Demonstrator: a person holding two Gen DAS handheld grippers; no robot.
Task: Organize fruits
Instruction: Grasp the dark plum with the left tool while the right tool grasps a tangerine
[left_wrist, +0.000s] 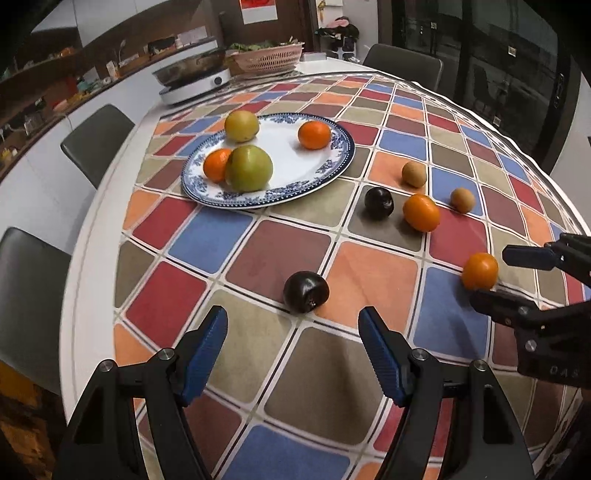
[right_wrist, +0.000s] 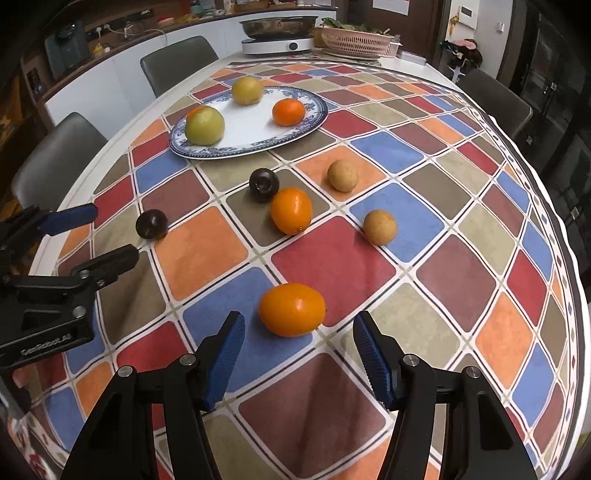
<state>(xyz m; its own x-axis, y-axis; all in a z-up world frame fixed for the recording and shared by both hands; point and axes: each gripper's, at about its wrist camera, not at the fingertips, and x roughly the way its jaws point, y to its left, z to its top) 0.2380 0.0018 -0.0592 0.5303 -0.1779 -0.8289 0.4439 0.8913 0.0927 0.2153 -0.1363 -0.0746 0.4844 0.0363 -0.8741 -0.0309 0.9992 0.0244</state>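
the oval orange kumquat (right_wrist: 292, 309) lies with its long axis across the spread right claw (right_wrist: 298, 350), while the spread left claw (left_wrist: 293, 345) faces a dark round plum (left_wrist: 306, 291).

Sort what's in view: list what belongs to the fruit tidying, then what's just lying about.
Job: plate with four fruits; loose on the cloth, two dark plums, two oval oranges, two small tan fruits.

Lying about: cooker with pan, pink basket, chairs.

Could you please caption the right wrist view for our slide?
Open right gripper approaches a kumquat; plate holds sorted fruit.
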